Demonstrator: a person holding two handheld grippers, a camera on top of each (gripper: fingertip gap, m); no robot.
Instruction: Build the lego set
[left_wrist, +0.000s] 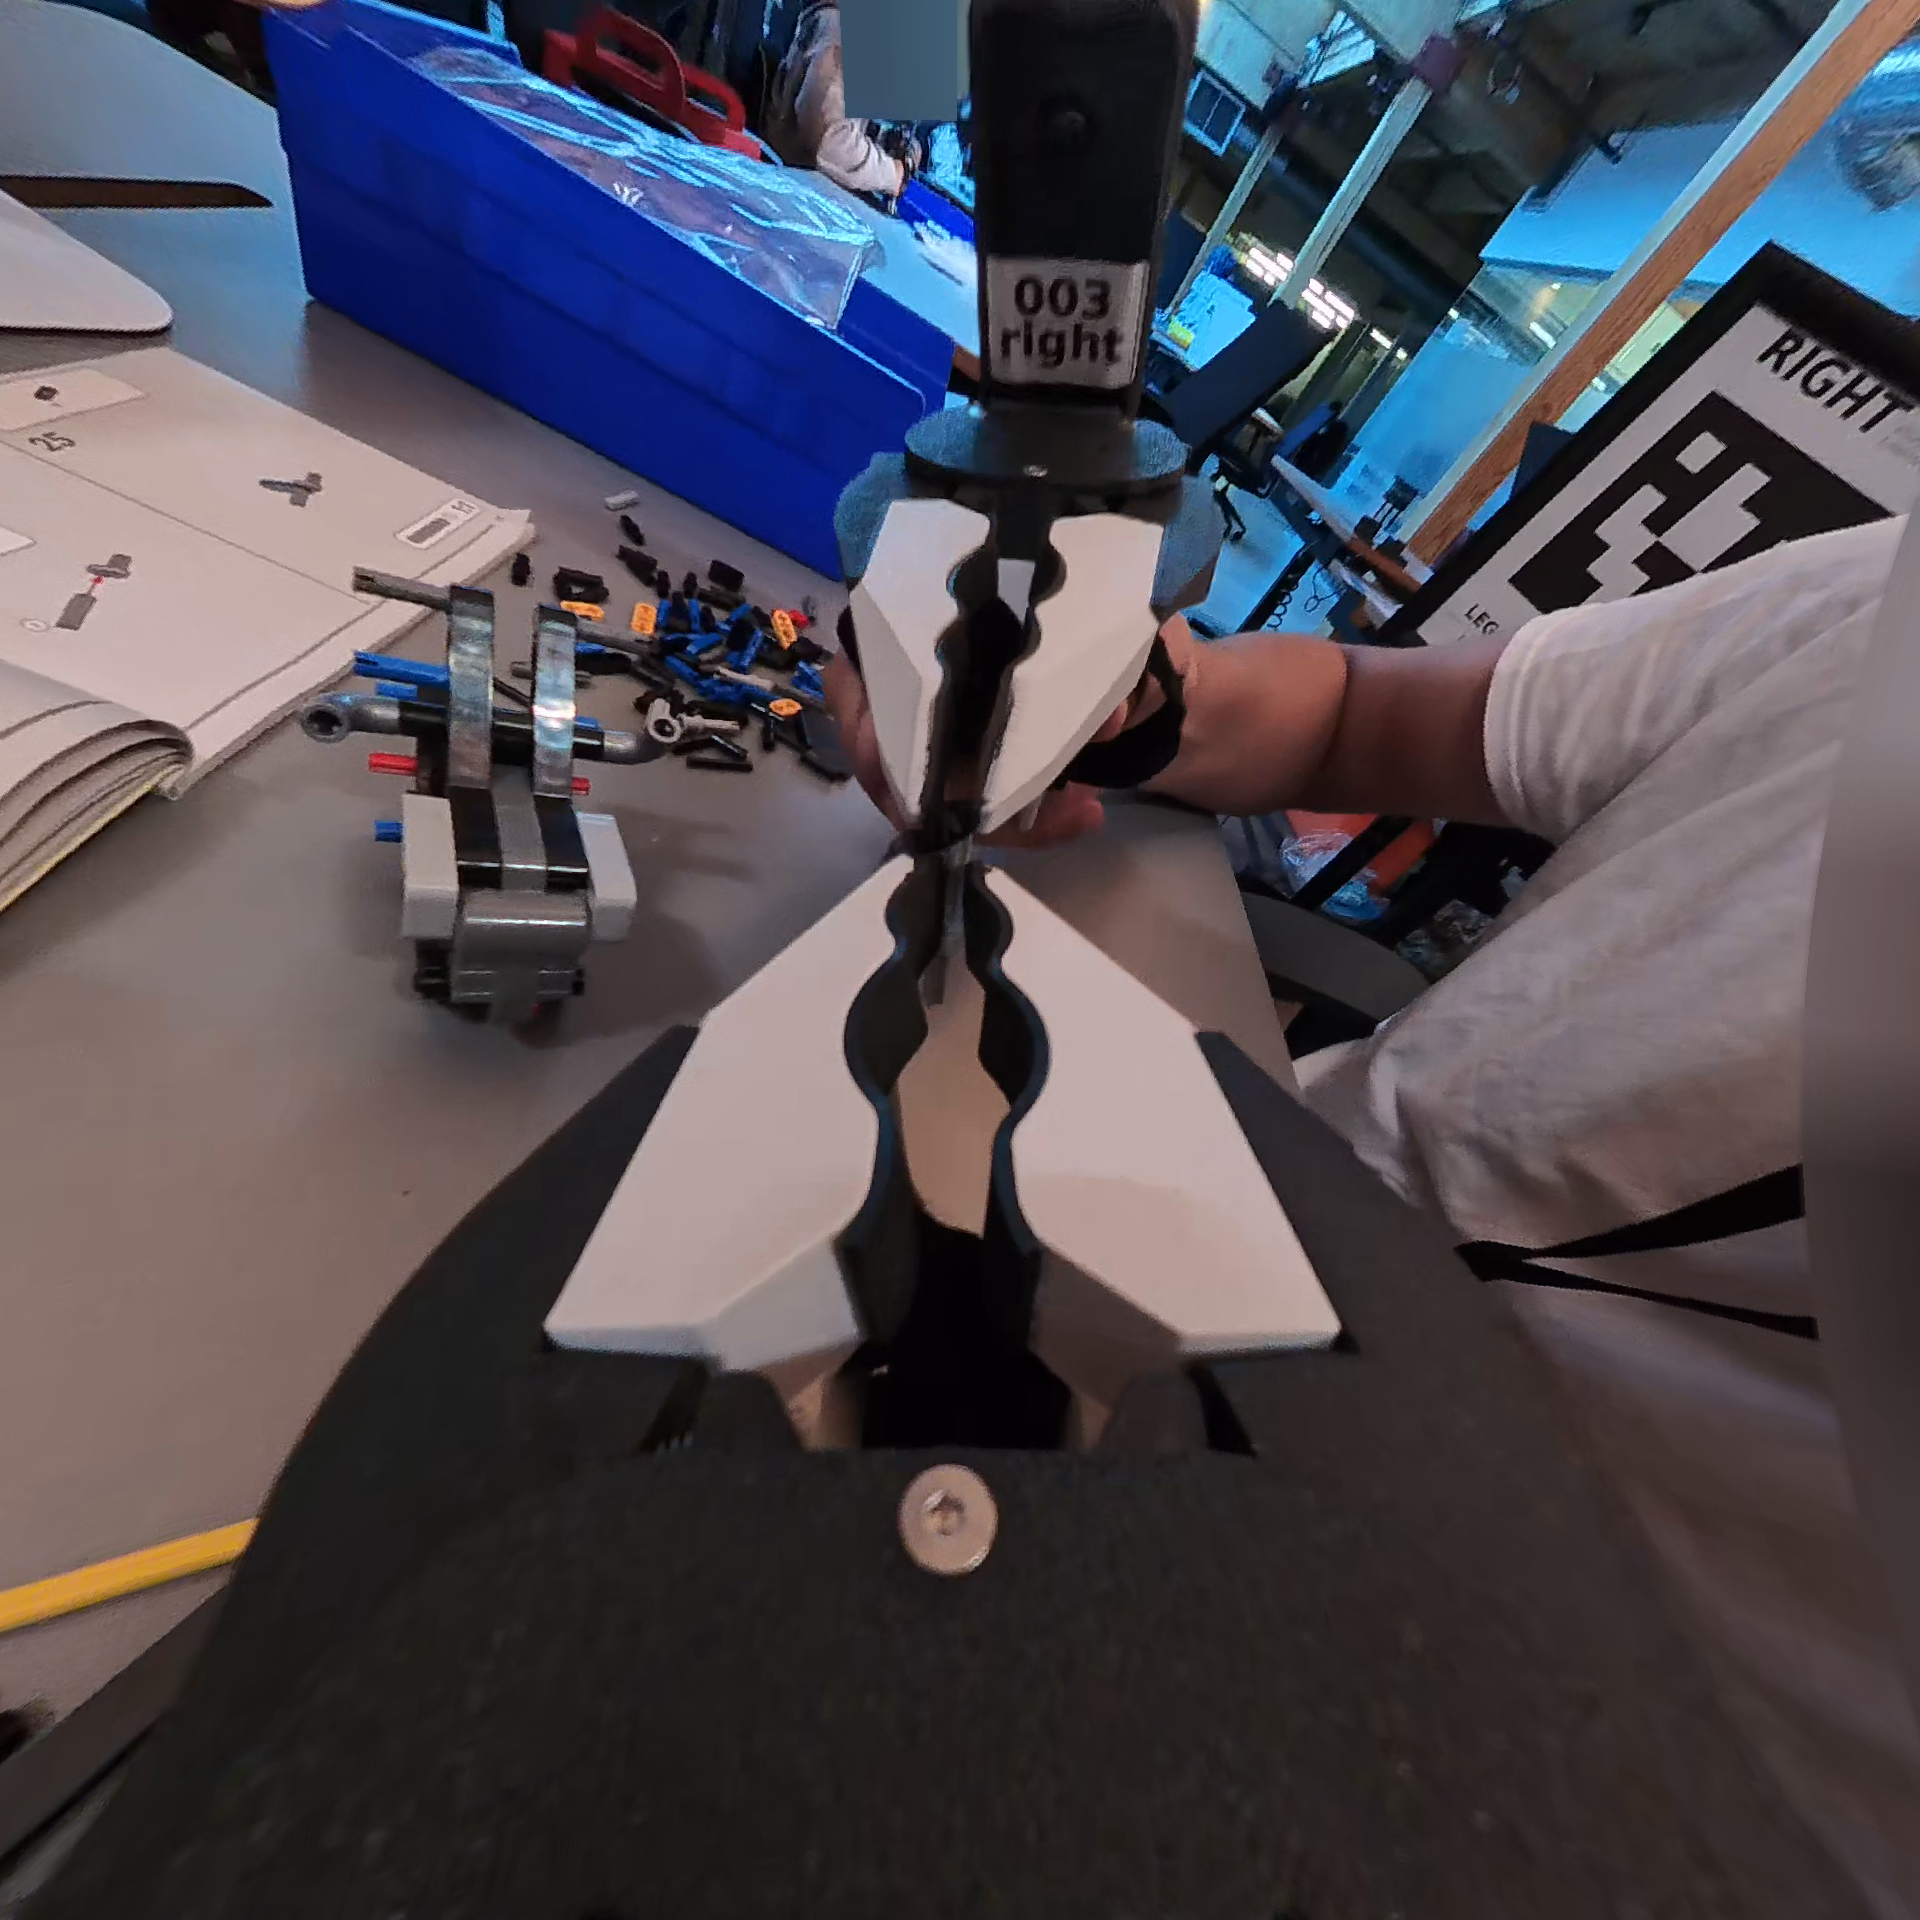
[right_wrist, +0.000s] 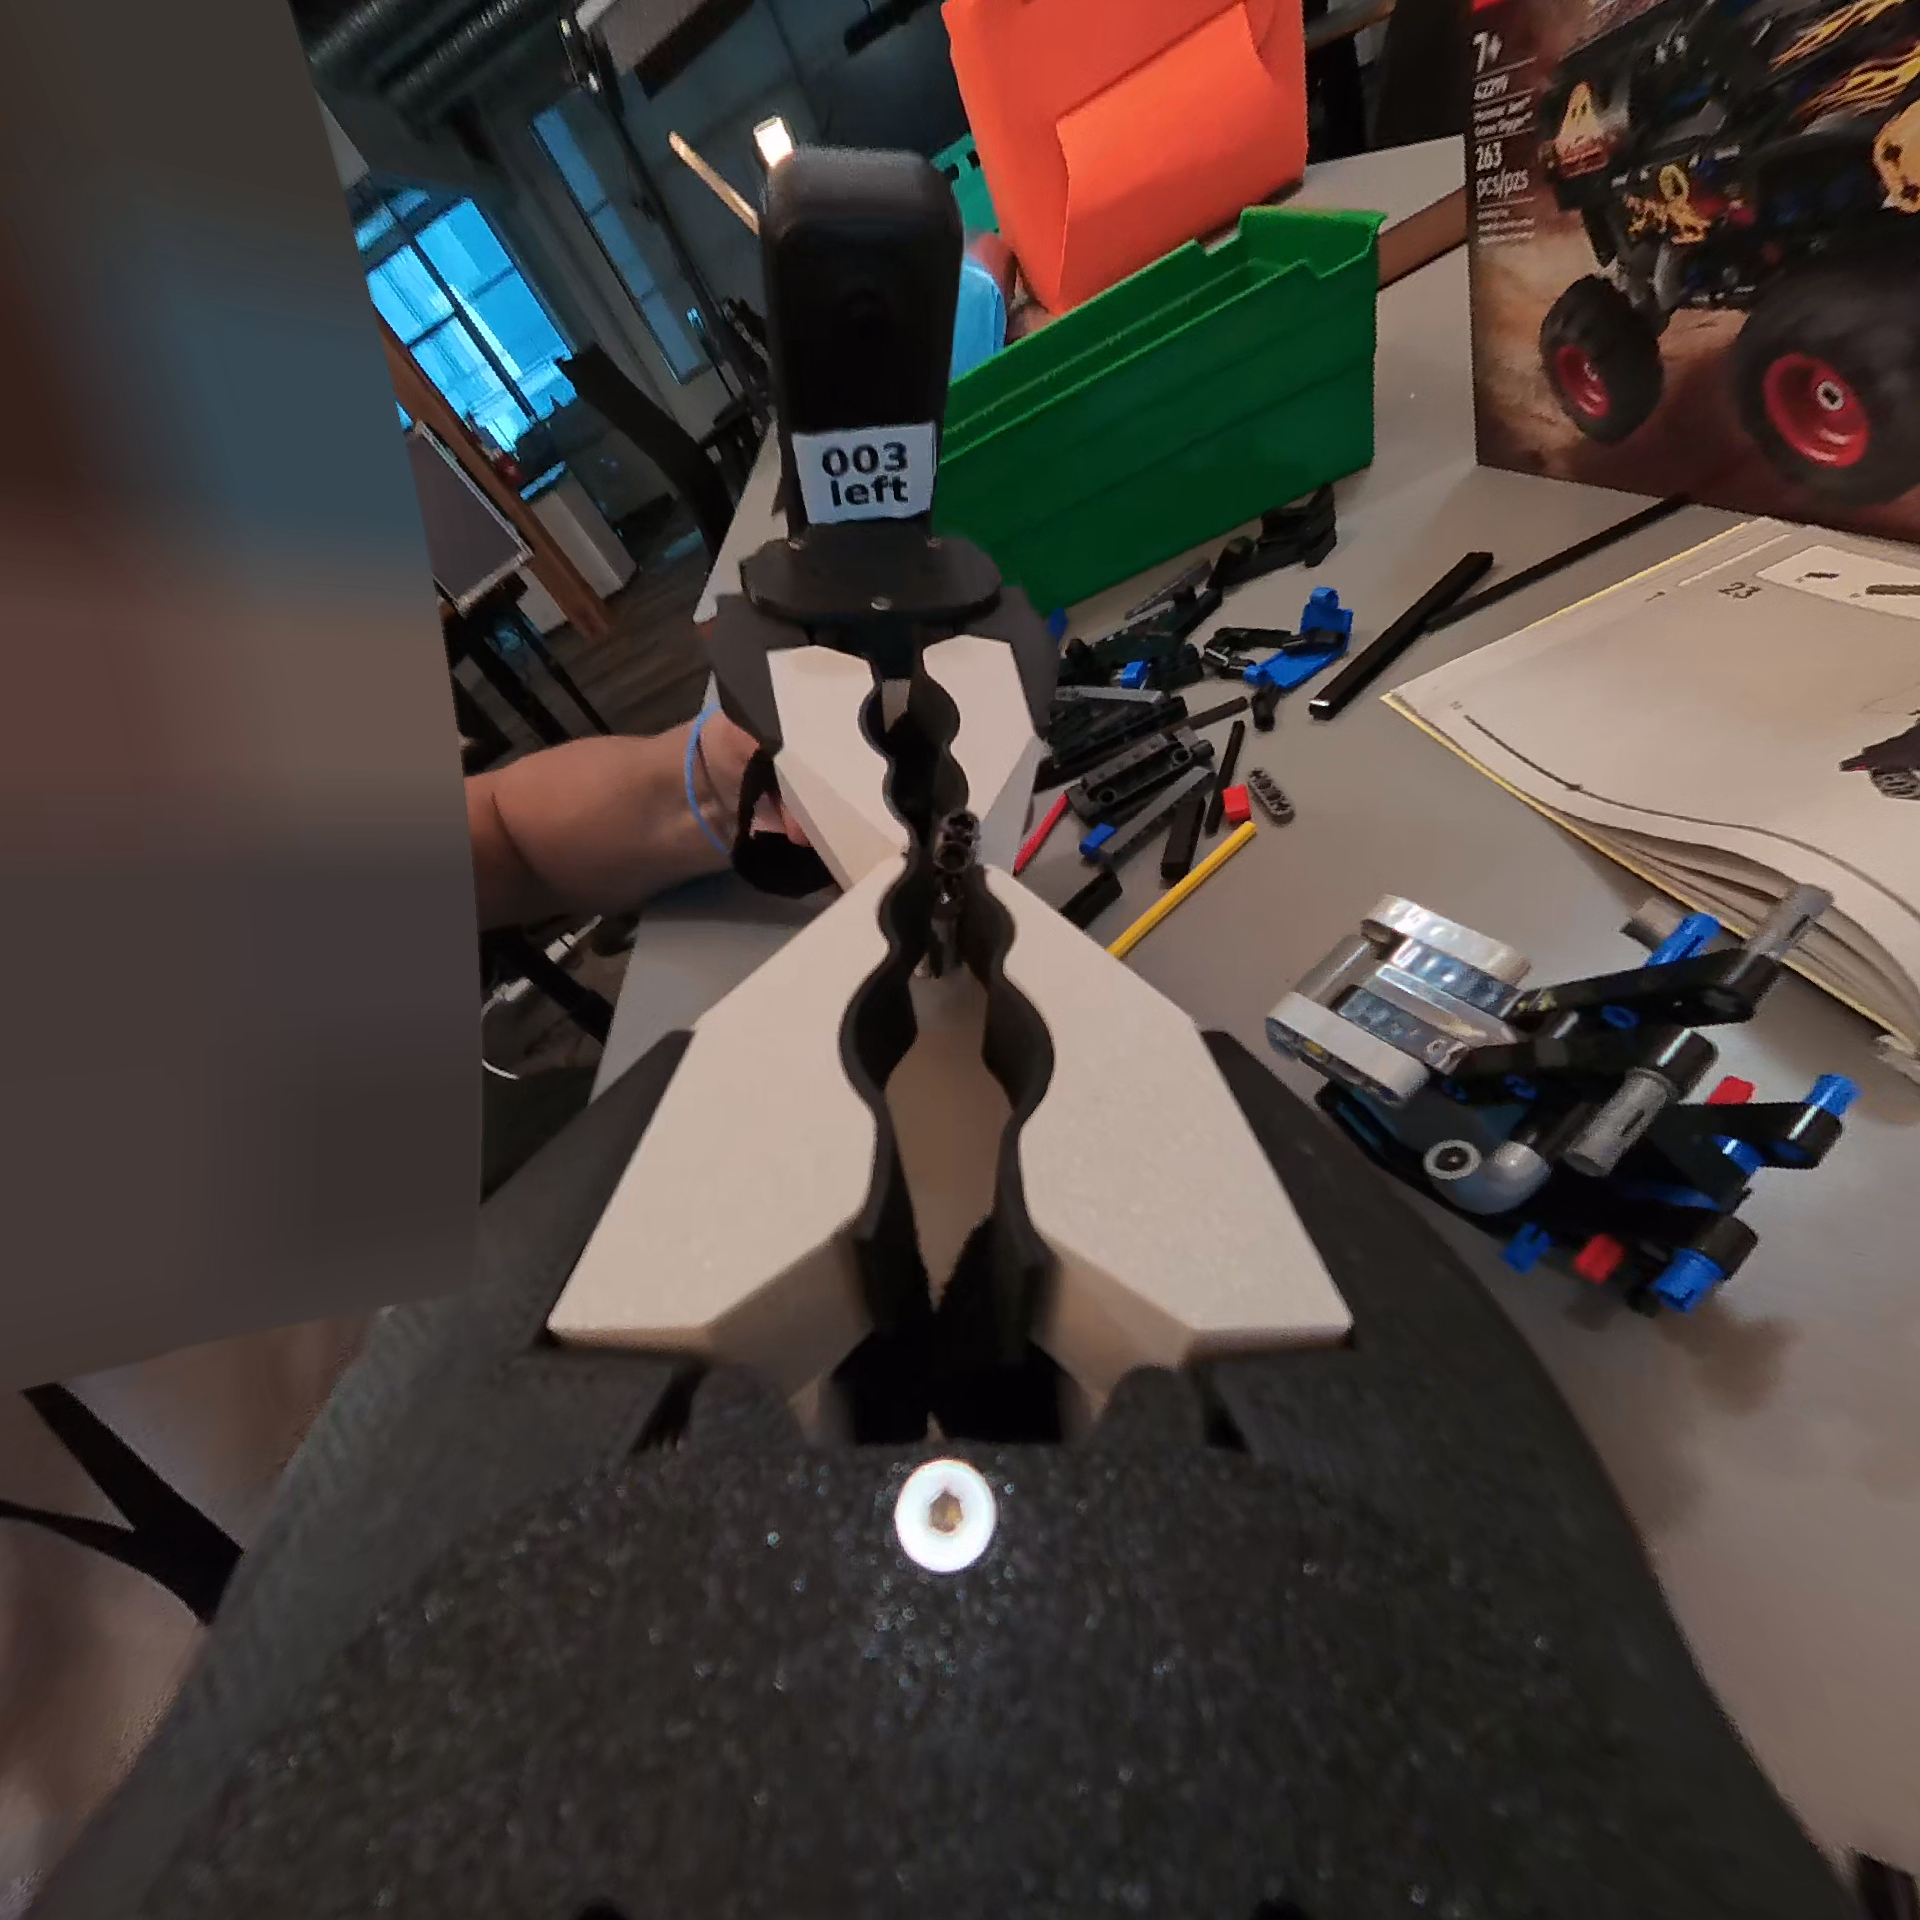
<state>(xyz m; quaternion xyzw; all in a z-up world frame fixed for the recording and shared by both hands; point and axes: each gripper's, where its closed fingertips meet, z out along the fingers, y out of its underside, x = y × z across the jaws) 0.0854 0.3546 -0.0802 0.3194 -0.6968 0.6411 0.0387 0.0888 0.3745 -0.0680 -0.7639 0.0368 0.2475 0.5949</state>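
Note:
My left gripper (left_wrist: 943, 883) and right gripper (left_wrist: 940, 823) meet tip to tip above the table's edge. The left gripper is shut on a thin grey axle (left_wrist: 948, 940) that runs between its fingers. In the right wrist view, the right gripper (right_wrist: 948, 885) is shut on a small black connector (right_wrist: 957, 840) with round holes, and the left gripper (right_wrist: 940, 826) faces it. The axle and the connector touch at the tips. The partly built lego model (left_wrist: 499, 821) stands on the table to the left; it also shows in the right wrist view (right_wrist: 1558, 1081).
Loose lego pieces (left_wrist: 707, 665) (right_wrist: 1164, 748) lie behind the model. An open instruction booklet (left_wrist: 208, 582) (right_wrist: 1714, 748), a blue bin (left_wrist: 582, 312), a green bin (right_wrist: 1164, 416) and the set's box (right_wrist: 1704, 239) ring the grey table (left_wrist: 260, 1143). A yellow rod (right_wrist: 1184, 888) lies nearby.

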